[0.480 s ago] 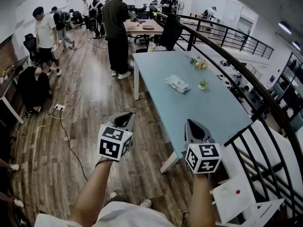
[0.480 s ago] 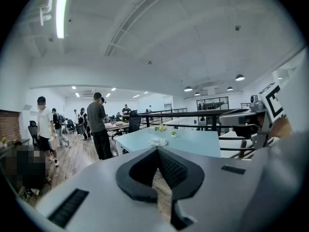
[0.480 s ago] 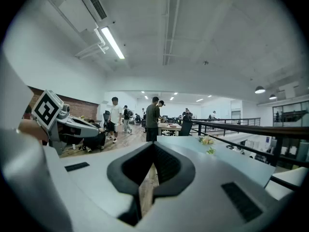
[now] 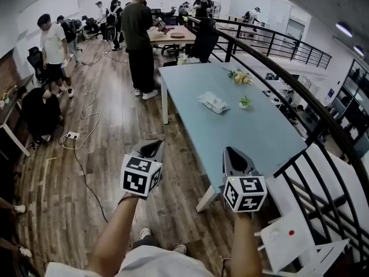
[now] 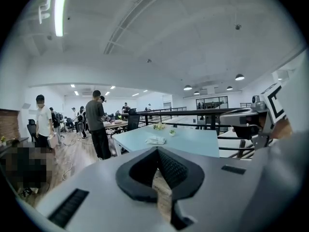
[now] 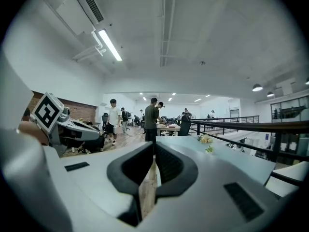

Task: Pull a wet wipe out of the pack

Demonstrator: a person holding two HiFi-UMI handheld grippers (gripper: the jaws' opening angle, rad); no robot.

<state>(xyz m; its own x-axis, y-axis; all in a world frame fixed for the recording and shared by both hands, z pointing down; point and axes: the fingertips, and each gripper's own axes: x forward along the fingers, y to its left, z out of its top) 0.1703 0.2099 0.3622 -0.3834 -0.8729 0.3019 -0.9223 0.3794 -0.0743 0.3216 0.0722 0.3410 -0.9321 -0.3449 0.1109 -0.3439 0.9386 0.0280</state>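
Head view, progress: nothing done yet, judging by the layout. The wet wipe pack (image 4: 213, 102) lies flat and untouched on the pale blue table (image 4: 253, 137), upper middle of the frame, well apart from both tools. Approach, grip and pull all still to do.
Head view, left gripper (image 4: 151, 148): lower left of centre, over the wood floor (image 4: 104, 149), short of the table's near edge. Tips together, nothing held.
Head view, right gripper (image 4: 233, 153): lower right of centre, tips at the table's near corner. Closed and empty.
Head view, surroundings: small potted plant (image 4: 246, 101) just right of the pack, flowers (image 4: 241, 77) further up the table, black railing (image 4: 300, 100) along the right, people standing upper left.
Left gripper view, jaws: black pads meeting at the tip in the lower centre, nothing clamped, only floor showing through the slit below.
Left gripper view, pack: small pale shape (image 5: 156, 140) at centre, just above the jaw tips, far up the table; no contact.
Right gripper view, jaws: pads pressed together at lower centre, nothing between them.
Right gripper view, pack: not made out, possibly hidden behind the jaws; flowers (image 6: 206, 139) right of centre on the table.
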